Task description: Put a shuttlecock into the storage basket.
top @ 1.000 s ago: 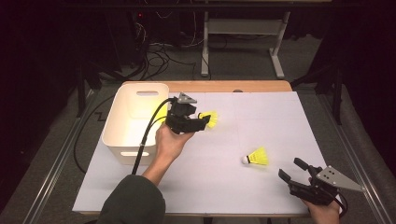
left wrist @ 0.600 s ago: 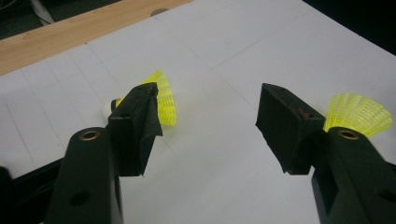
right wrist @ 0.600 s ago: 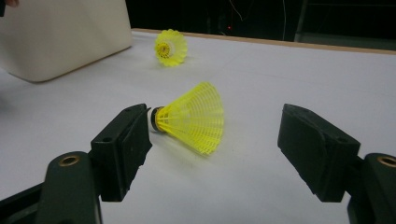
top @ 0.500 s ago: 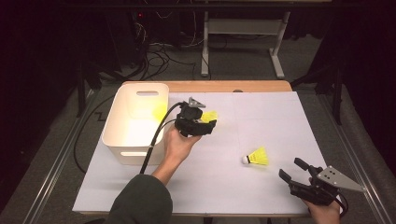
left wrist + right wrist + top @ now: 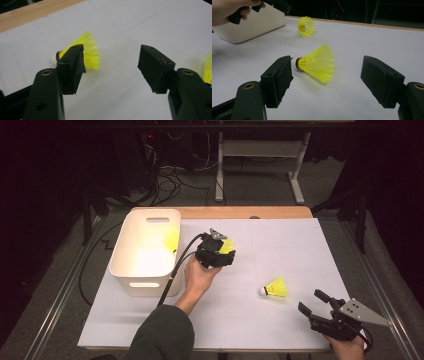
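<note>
We hold the left gripper [image 5: 223, 251] wide open and empty over the far shuttlecock [image 5: 82, 53], beside the bin [image 5: 131, 270]. Next, we judge: lower, centre, close. Right gripper [image 5: 320, 307] is open and empty too, near the second shuttlecock [image 5: 275, 288].

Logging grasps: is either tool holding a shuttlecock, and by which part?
Neither. The left tool and right tool are open, with both shuttlecocks lying free.
</note>
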`<state>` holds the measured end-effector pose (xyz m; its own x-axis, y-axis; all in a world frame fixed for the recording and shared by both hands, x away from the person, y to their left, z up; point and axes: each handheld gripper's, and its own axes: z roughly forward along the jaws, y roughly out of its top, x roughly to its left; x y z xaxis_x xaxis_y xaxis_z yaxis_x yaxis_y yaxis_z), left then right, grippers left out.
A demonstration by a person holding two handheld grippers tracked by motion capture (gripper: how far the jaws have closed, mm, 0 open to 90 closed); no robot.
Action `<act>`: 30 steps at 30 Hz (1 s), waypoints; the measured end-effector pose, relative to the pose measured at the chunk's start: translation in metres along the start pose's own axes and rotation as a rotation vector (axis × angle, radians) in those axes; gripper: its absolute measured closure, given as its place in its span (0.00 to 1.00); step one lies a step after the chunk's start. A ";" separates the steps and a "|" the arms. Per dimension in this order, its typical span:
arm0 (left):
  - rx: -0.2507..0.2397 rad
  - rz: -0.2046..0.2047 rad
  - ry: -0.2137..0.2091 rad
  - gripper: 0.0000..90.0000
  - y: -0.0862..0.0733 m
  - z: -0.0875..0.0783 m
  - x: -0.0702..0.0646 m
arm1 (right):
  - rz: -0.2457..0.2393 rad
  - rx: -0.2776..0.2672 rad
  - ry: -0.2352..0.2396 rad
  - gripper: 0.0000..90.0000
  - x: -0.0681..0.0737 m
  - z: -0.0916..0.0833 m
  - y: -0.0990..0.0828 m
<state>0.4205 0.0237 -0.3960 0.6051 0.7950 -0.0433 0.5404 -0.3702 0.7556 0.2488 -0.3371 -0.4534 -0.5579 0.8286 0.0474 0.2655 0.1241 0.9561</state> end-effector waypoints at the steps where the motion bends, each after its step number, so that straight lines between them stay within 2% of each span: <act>1: 0.001 -0.003 0.006 0.42 0.000 0.003 0.001 | 0.000 0.000 0.002 0.29 0.000 0.000 0.000; 5: 0.003 -0.030 0.027 0.42 -0.001 0.015 0.008 | 0.001 -0.002 0.006 0.29 0.000 0.000 0.000; 8: 0.003 -0.023 0.052 0.41 -0.001 0.023 0.011 | 0.004 -0.001 0.007 0.29 0.000 0.000 0.000; 15: -0.016 -0.054 0.053 0.41 -0.002 0.035 0.022 | 0.009 0.001 0.012 0.29 -0.001 0.001 0.000; 24: 0.015 -0.036 0.063 0.43 0.005 0.050 0.027 | 0.014 0.005 0.019 0.29 -0.001 0.003 0.000; 28: 0.018 -0.053 0.075 0.45 0.004 0.057 0.031 | 0.010 0.002 0.023 0.29 0.000 0.002 0.000; 30: 0.027 -0.046 0.080 0.46 0.004 0.059 0.033 | 0.009 0.001 0.024 0.29 0.000 0.002 0.000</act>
<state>0.4768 0.0199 -0.4334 0.5315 0.8467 -0.0245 0.5826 -0.3443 0.7362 0.2505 -0.3364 -0.4544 -0.5744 0.8162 0.0629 0.2710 0.1171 0.9554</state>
